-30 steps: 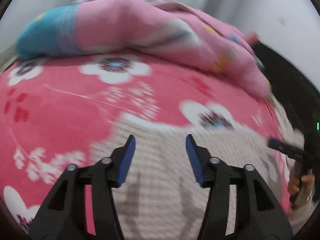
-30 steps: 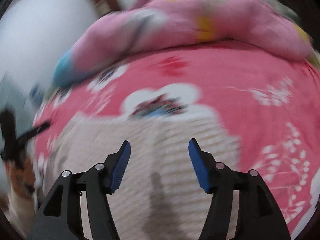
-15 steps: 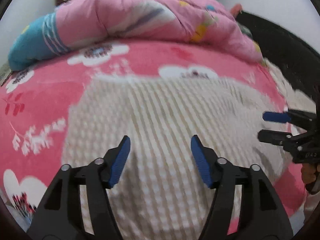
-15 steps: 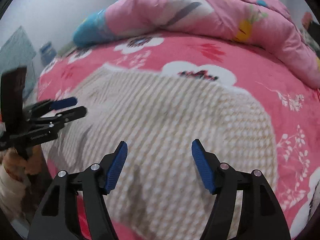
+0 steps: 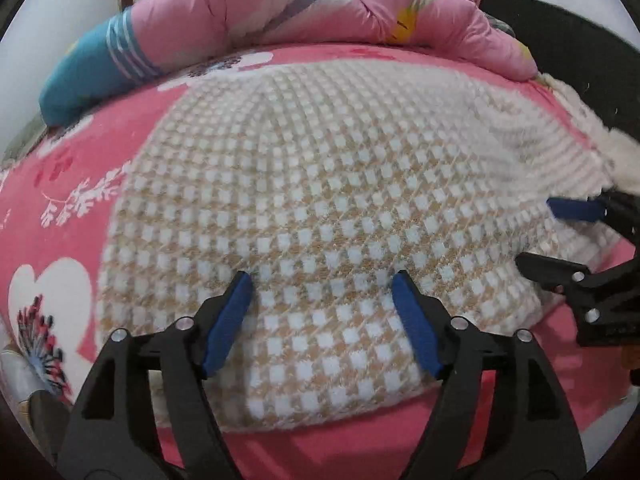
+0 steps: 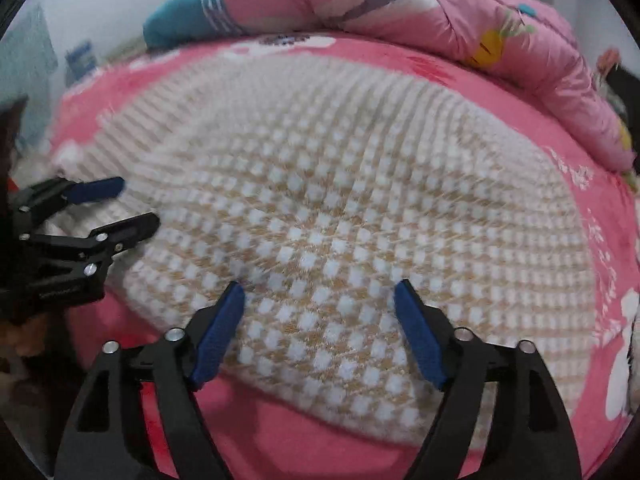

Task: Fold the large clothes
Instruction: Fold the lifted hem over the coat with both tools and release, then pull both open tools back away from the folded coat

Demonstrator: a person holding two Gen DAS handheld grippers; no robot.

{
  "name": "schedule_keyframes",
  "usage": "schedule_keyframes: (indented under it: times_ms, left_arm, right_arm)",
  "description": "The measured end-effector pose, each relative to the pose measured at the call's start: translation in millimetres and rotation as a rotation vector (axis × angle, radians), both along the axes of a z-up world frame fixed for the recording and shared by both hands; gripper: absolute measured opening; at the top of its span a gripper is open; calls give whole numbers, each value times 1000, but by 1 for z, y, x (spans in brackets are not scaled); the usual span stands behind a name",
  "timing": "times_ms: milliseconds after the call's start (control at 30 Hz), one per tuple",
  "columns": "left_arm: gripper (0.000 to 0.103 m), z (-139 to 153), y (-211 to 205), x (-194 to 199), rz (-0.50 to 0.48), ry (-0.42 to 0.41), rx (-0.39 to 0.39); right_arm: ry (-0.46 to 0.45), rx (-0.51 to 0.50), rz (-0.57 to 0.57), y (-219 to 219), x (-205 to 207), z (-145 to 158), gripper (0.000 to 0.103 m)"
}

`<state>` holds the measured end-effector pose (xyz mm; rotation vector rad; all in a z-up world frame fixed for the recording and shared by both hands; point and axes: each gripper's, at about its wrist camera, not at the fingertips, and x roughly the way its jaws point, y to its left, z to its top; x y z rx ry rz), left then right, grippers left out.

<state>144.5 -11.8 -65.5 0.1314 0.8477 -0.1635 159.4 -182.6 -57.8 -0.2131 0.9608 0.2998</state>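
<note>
Left gripper (image 5: 322,280): jaws wide apart, just been opening, nothing clamped; only the checked beige-and-white knit garment (image 5: 320,200) lying below the gap, blue pads clear of it

Right gripper (image 6: 318,288): likewise spread wide, just been opening, holding nothing; same garment (image 6: 340,200) under and ahead of its fingertips

Garment spread flat on the pink floral bedsheet (image 5: 80,168), reaching forward from both grippers toward the far side of the bed; near hem just behind the left gripper's pads, with bare sheet showing below it between the black finger arms. In the right wrist view, near hem also behind the fingertips, pink sheet (image 6: 612,240) to the right of the gripper

Beyond the garment, past the far edge: a rolled pink quilt (image 5: 300,12) with a blue striped end off to the left

Off to the right of the left gripper: the right gripper (image 5: 532,232), one blue pad over the garment's fuzzy side edge, the other finger lower, gap open. Off to the left of the right gripper: the left gripper (image 6: 136,204), jaws parted above the garment's left edge; contact there impossible to tell
</note>
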Motion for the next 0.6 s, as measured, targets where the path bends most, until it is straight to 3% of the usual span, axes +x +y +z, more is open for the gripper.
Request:
schedule_keyframes:
  times_ms: [67, 133, 200, 267, 333, 367, 400, 500, 600]
  left_arm:
    - [71, 5, -4, -8, 1, -41, 37]
    - [71, 19, 6, -15, 32, -22, -29]
    - [71, 31, 25, -25, 65, -53, -89]
    - [77, 33, 51, -32, 122, -84, -129]
    - [77, 19, 70, -26, 172, -16, -171]
    - [77, 6, 78, -19, 170, 29, -216]
    - [77, 4, 79, -19, 170, 22, -221]
    - [79, 15, 69, -22, 184, 12, -182]
    - [79, 30, 65, -37, 198, 7, -212]
  right_arm:
    - [20, 32, -21, -7, -2, 9, 80]
    - [23, 79, -41, -21, -10, 27, 79]
    - [-46, 123, -102, -53, -31, 46, 79]
    - [-65, 124, -186, -82, -35, 42, 79]
    - [46, 207, -275, -119, -28, 6, 80]
    - [80, 262, -284, -128, -24, -8, 80]
    - [78, 295, -290, -134, -25, -12, 80]
    - [46, 249, -288, -125, -34, 10, 80]
    - [37, 316, -282, -127, -50, 26, 80]
